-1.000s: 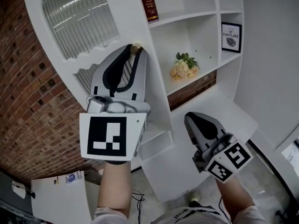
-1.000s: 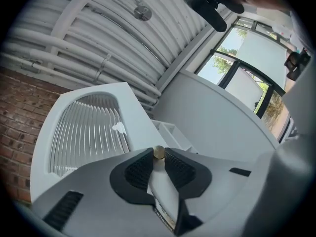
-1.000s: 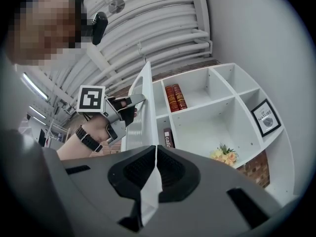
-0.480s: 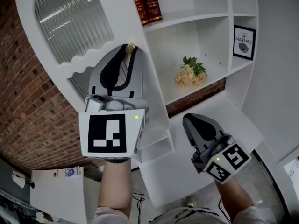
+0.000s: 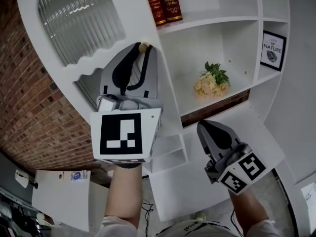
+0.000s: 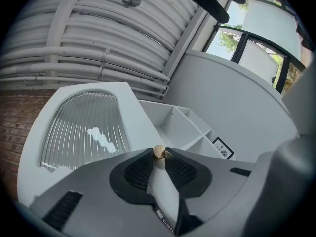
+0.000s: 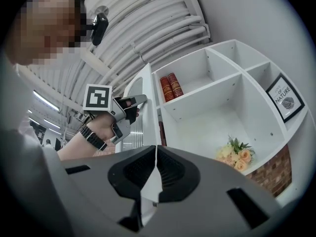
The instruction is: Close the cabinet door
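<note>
The white cabinet door (image 5: pixel 132 15) with a ribbed glass pane (image 5: pixel 79 19) stands swung out in front of the open shelves. My left gripper (image 5: pixel 143 49) is shut on its small brass knob (image 5: pixel 143 47). In the left gripper view the knob (image 6: pixel 158 151) sits pinched between the two pads at their tips, with the door (image 6: pixel 136 118) behind it. My right gripper (image 5: pixel 200 125) hangs lower right, away from the door, shut with nothing in it (image 7: pixel 156 148). The right gripper view shows the left gripper (image 7: pixel 140 98) at the door's edge (image 7: pixel 146 90).
The shelf unit holds red books (image 5: pixel 164 4), a bunch of pale flowers (image 5: pixel 212 80) and a framed print (image 5: pixel 272 51). A brick wall (image 5: pixel 29 112) lies behind the door at left. A white board (image 5: pixel 61 196) is at the lower left.
In the head view the shelves have slid to the right of the knob. A second red book now shows past the door's edge. Neither gripper's jaws have changed.
</note>
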A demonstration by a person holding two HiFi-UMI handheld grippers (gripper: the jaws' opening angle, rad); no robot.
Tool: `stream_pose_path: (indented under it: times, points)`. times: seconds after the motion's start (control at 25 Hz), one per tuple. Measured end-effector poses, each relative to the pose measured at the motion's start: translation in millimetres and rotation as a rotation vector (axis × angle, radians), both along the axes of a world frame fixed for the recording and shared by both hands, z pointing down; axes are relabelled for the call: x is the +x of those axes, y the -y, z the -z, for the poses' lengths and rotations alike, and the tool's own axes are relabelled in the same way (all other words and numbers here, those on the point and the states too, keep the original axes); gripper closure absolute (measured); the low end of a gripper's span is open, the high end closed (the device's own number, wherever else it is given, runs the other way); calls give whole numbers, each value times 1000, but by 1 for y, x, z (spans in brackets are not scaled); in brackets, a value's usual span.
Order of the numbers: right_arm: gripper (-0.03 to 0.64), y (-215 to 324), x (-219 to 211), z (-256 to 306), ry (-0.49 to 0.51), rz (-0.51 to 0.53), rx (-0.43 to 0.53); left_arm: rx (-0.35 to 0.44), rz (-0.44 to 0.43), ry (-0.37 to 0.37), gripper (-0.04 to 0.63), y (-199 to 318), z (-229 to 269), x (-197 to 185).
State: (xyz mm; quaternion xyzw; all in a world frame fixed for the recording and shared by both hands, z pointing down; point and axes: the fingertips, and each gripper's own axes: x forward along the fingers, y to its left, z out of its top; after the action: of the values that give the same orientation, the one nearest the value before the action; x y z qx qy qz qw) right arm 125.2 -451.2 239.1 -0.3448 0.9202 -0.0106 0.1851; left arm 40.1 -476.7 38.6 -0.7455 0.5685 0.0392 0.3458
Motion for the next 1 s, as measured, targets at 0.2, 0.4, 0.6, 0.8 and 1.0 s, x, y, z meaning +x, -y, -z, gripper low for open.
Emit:
stream_pose_path:
  times: [0.2, 0.4, 0.6, 0.8, 1.0]
  points:
    - [597, 14, -1, 0, 3, 19, -3, -13, 24, -8, 509, 17, 1, -2]
    - [597, 22, -1, -3, -1, 33, -5, -2, 49, -15, 508, 28, 1, -5]
    - [597, 32, 0, -5, 2, 39, -10, -5, 72, -14, 508, 40, 1, -7]
    - [597, 40, -2, -8, 1, 45, -16, 7, 91, -10, 508, 50, 1, -11]
    - [597, 45, -2, -9, 4, 45, -20, 15, 98, -5, 508, 56, 1, -13]
